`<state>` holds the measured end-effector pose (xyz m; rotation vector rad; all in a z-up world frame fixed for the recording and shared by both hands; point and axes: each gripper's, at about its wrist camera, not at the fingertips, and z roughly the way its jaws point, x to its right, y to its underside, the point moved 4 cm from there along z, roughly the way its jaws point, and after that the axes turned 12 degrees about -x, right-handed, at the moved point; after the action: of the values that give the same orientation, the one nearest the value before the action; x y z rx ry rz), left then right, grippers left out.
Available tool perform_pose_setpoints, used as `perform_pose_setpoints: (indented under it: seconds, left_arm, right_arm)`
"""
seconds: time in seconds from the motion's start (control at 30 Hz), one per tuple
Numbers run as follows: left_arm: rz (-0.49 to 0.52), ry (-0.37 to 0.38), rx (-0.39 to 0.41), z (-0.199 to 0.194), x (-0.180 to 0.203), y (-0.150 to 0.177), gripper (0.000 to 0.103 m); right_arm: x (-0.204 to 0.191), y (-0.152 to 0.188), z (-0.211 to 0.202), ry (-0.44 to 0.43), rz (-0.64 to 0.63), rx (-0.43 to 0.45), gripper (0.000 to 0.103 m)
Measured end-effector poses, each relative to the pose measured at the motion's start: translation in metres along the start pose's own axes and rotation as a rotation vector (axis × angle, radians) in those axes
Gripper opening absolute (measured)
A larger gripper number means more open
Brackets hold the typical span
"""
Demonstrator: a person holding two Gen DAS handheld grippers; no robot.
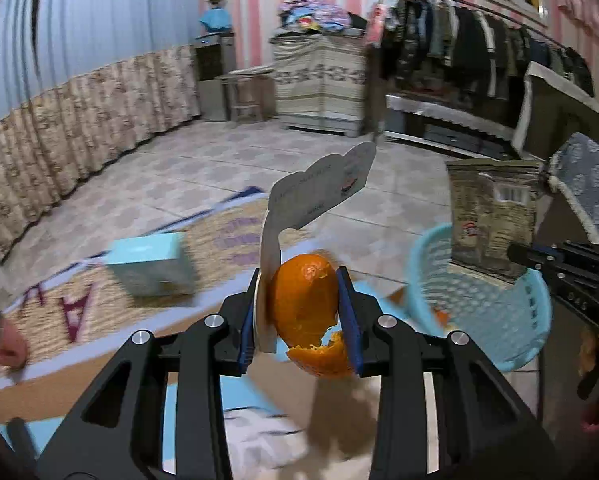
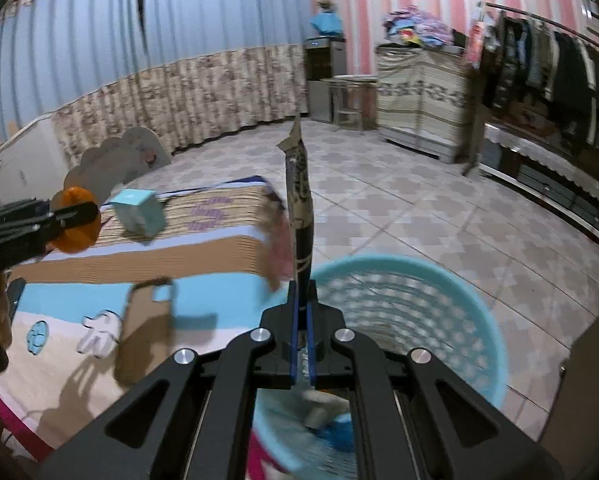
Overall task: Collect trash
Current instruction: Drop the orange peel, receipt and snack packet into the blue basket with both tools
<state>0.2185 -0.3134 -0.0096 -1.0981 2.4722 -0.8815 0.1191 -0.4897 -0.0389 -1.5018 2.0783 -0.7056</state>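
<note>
Orange peel (image 1: 305, 312) sits clamped between the blue pads (image 1: 349, 320) of the left gripper (image 1: 301, 320), and a white card (image 1: 319, 196) with a scalloped top is pinched in with it against the left pad. The jaws stand moderately apart, closed only as far as the peel and card allow. The card bends upward and to the right above the peel. The peel is torn at its lower edge (a ragged flap hangs down near the right pad).

The right gripper (image 2: 302, 344) has its jaws nearly together, gripping a flat brown snack wrapper (image 2: 299, 200) by its lower end. The wrapper stands upright, edge-on to the right wrist camera. In the left wrist view its printed face shows, with the right gripper holding it from the right side.

A light blue perforated basket (image 2: 479, 308) sits on the tiled floor (image 2: 399, 200), directly below and ahead of the right gripper. Some scraps lie in its bottom, too blurred to name. In the left wrist view the basket is to the right of the left gripper, which hovers over the bed (image 2: 79, 304).

On the bed lie a small pale blue box (image 2: 137, 218) and a brown phone case (image 2: 147, 332), well apart from each other.
</note>
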Motion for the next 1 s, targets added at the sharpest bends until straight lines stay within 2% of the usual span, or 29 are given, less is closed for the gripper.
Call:
perform_pose_setpoints:
  seconds: [0.23,0.43,0.53,0.57,0.6,0.7,0.8,0.9,1.0]
  left_arm:
    - [0.022,0.098,-0.054,0.052,0.093,0.0,0.034]
    - [0.023,0.135,-0.129,0.093,0.133,0.002,0.037]
    - [0.03,0.111,-0.143,0.104,0.144,0.001,0.044]
    - [0.032,0.096,-0.144,0.106,0.148,0.0,0.053]
    - [0.03,0.088,-0.143,0.106,0.149,0.0,0.061]
    - [0.023,0.065,-0.124,0.099,0.145,-0.002,0.073]
    - [0.001,0.0,-0.083,0.084,0.128,-0.004,0.09]
    - [-0.032,-0.037,-0.046,0.065,0.112,0.002,0.097]
    - [-0.055,-0.08,-0.013,0.045,0.095,0.005,0.097]
  right_arm:
    - [0.06,0.024,0.001,0.09,0.057,-0.036,0.003]
    - [0.091,0.031,0.006,0.1,0.087,-0.068,0.003]
    - [0.098,0.035,0.01,0.098,0.097,-0.08,0.003]
    - [0.1,0.036,0.012,0.095,0.101,-0.084,0.003]
    - [0.102,0.036,0.014,0.09,0.103,-0.088,0.003]
    - [0.102,0.04,0.019,0.079,0.103,-0.096,0.003]
    - [0.093,0.042,0.026,0.064,0.094,-0.104,0.003]
    - [0.083,0.041,0.034,0.054,0.084,-0.117,0.004]
    - [0.073,0.037,0.044,0.053,0.067,-0.123,0.005]
